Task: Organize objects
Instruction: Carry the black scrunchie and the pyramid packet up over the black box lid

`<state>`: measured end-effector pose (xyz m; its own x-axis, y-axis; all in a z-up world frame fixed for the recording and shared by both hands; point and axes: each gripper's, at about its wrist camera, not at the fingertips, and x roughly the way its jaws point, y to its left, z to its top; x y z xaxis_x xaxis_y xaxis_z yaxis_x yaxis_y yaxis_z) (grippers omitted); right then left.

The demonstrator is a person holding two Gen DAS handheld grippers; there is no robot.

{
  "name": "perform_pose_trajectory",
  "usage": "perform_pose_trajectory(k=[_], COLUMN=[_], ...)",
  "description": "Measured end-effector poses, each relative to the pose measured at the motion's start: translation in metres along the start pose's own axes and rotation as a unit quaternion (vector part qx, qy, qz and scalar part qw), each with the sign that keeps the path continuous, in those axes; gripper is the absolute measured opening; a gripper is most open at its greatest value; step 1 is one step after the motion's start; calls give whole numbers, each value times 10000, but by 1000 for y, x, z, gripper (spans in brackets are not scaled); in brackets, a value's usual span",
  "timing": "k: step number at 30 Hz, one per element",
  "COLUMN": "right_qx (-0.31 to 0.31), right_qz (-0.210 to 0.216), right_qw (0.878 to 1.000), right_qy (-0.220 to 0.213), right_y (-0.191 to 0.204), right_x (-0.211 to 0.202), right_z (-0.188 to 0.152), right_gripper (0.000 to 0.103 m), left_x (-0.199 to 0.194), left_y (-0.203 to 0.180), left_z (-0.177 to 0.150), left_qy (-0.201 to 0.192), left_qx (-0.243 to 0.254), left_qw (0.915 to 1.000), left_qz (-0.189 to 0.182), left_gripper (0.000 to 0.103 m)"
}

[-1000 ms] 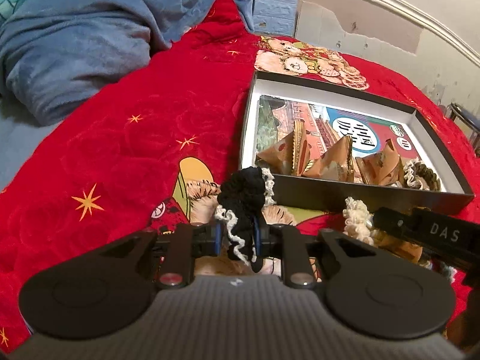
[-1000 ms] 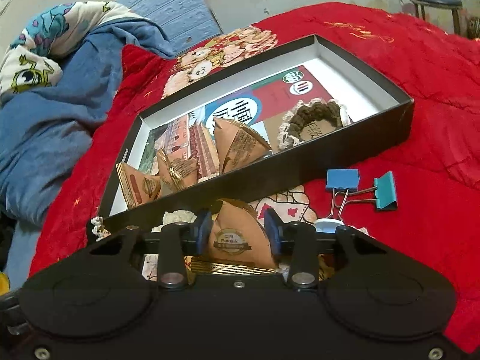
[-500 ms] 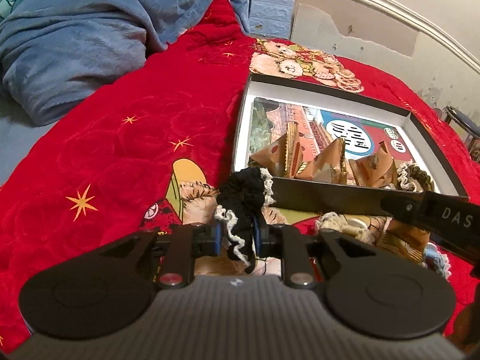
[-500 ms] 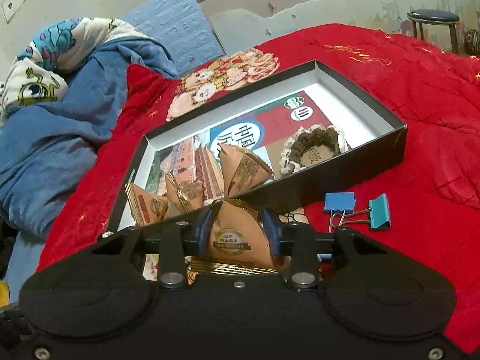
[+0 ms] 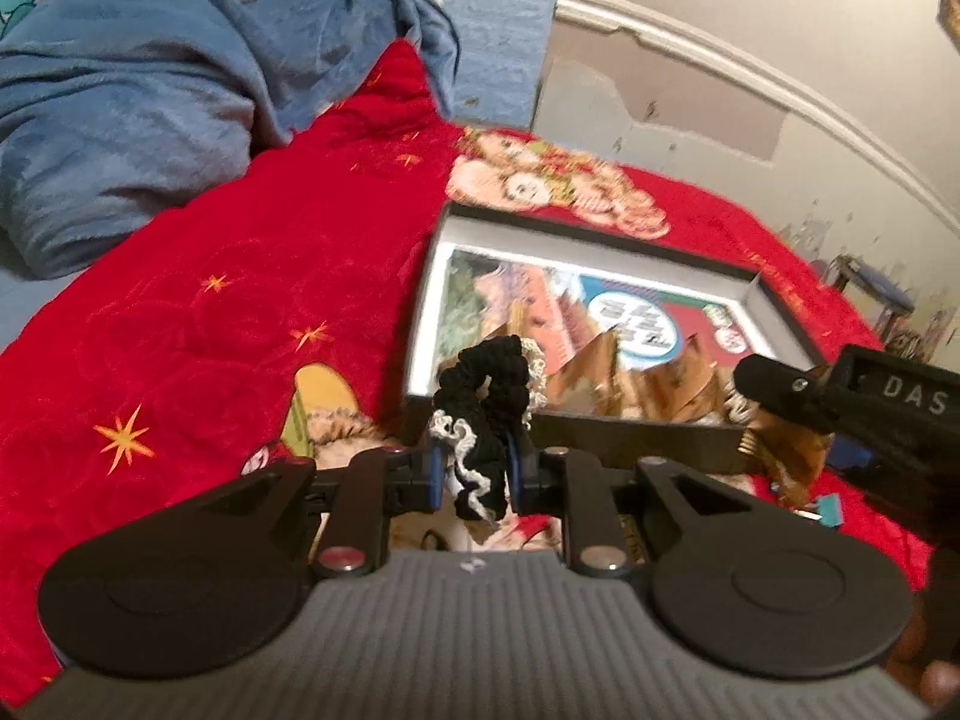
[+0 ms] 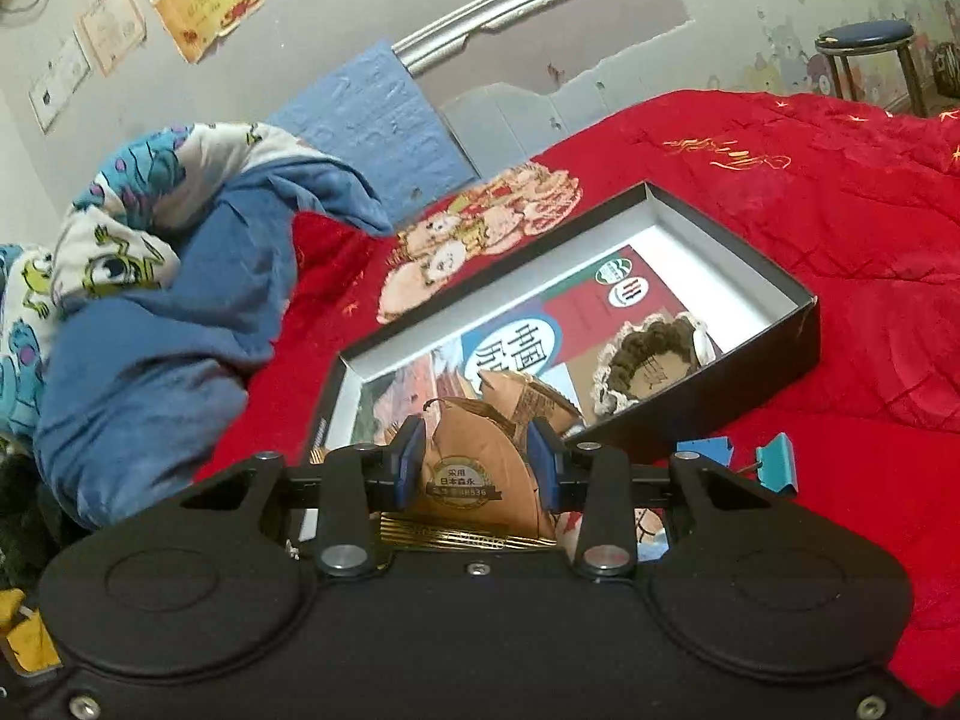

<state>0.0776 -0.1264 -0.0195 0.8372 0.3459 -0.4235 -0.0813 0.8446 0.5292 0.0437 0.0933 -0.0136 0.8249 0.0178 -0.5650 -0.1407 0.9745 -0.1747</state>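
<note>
The job looks partly done. The box [image 6: 774, 354] on the red bed [image 6: 810, 198] already holds several brown packets [image 6: 528, 396] at one end and a brown scrunchie [image 6: 651, 354] at the other. Two more items are on the way. The left tool [image 5: 474, 471] is clenched on a black scrunchie [image 5: 480, 396], which is held up just before the box's near wall, above the bed. The right tool [image 6: 474, 462] grips a brown packet [image 6: 474, 477] by its sides, close to the box's near edge and not yet over the floor of it. Both still have to go in and be let go. Two blue clips [image 6: 744, 459] lie on the bed just outside the box, so they are likely left to do as well.

The right view shows the whole box, the scrunchie inside it, the clips, a stool [image 6: 870, 54] and papers on the wall. The left view shows the right tool [image 5: 780, 414] from the side with its packet hanging below it, and the black scrunchie, which the right view does not show. A blue blanket [image 5: 132, 114] appears in both.
</note>
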Motion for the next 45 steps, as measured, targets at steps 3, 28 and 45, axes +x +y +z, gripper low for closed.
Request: perform_pose_trajectory(k=[3, 28, 45], right_qx=[99, 257, 277], right_qz=[81, 634, 867], right_qw=[9999, 9973, 9955], right_qy=[-59, -253, -267], right_y=[-2, 2, 4], right_x=[-2, 10, 14], right_z=[1, 11, 16], right_gripper=[36, 36, 36], left_x=[-3, 3, -14], left_y=[-3, -32, -15], left_z=[2, 4, 24], left_qy=[-160, -245, -682], left_qx=[42, 767, 780], left_qw=[9997, 9967, 9946], left_qz=[-177, 50, -52], left_gripper=[23, 23, 23])
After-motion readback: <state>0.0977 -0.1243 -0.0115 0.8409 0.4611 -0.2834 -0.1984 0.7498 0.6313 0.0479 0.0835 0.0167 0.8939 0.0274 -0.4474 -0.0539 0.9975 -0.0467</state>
